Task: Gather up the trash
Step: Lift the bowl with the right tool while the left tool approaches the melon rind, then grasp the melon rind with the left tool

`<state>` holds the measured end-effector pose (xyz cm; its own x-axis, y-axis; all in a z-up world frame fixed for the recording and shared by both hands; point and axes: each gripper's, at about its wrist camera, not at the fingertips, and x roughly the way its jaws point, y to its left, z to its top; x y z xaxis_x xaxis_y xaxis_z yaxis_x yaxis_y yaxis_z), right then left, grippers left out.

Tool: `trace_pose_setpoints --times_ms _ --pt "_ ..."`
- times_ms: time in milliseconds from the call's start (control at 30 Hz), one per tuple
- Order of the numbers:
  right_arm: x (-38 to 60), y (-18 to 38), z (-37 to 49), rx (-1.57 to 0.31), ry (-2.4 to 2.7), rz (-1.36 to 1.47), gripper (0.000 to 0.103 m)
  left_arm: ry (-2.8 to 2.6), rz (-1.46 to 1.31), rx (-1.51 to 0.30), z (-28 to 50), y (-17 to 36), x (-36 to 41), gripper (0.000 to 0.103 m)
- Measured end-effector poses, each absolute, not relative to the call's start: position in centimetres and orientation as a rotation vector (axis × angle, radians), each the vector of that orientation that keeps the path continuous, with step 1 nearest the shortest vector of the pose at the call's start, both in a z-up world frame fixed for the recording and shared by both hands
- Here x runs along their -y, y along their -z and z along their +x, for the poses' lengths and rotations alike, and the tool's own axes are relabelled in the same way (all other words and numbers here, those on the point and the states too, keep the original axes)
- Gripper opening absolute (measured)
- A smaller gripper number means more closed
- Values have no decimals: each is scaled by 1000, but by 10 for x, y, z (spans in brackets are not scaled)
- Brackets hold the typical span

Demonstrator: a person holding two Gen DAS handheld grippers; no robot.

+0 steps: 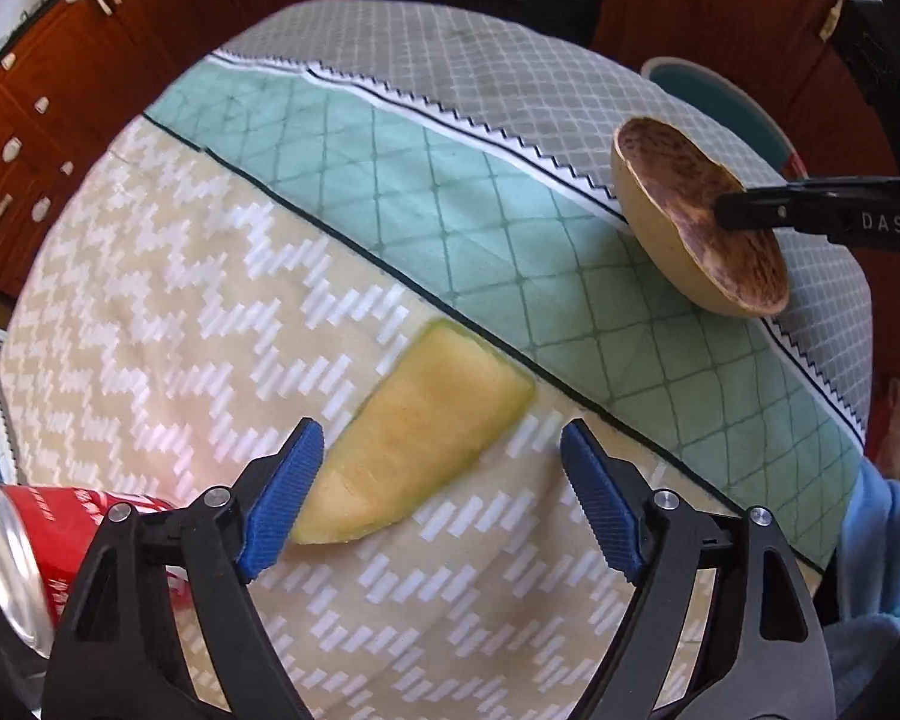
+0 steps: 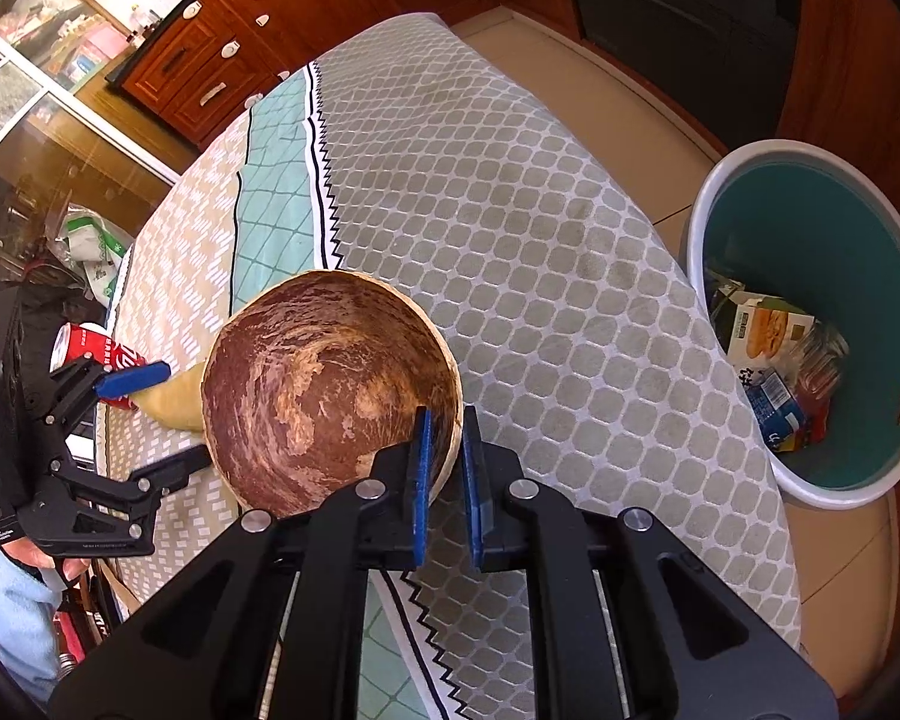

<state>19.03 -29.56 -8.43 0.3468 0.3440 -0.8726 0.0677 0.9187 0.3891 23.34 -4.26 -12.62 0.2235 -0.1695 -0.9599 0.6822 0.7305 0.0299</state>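
The right gripper [image 2: 445, 480] pinches the coconut shell [image 2: 330, 390] by its rim at five o'clock, ready to carry toward the bin [image 2: 744, 180] at three o'clock. The left gripper [image 1: 441, 498] spreads its jaws wide around the melon rind [image 1: 414, 432] lying on the counter [image 1: 180, 300].

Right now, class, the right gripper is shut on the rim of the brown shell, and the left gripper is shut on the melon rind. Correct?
Not quite. The left gripper is open, its jaws either side of the melon rind, as the left wrist view shows. The right gripper is indeed shut on the shell rim.
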Motion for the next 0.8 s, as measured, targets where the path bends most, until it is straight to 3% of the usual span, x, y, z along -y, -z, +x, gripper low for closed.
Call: trace_pose_setpoints --times_ms 100,233,267,400,500,800 --pt "297 85 192 -1208 -189 394 9 640 493 -1205 220 131 47 82" --pt "299 86 195 -1205 -195 391 9 617 430 -1185 218 128 47 53" --pt "298 86 195 -1207 -197 390 9 601 398 -1194 223 128 44 52" --pt "299 86 196 -1207 -202 390 10 513 251 -1243 245 128 35 52" --pt "298 86 196 -1208 -206 390 11 475 177 -1250 250 121 31 69" --pt "297 86 196 -1202 -215 389 12 322 -65 -1296 264 112 24 74"
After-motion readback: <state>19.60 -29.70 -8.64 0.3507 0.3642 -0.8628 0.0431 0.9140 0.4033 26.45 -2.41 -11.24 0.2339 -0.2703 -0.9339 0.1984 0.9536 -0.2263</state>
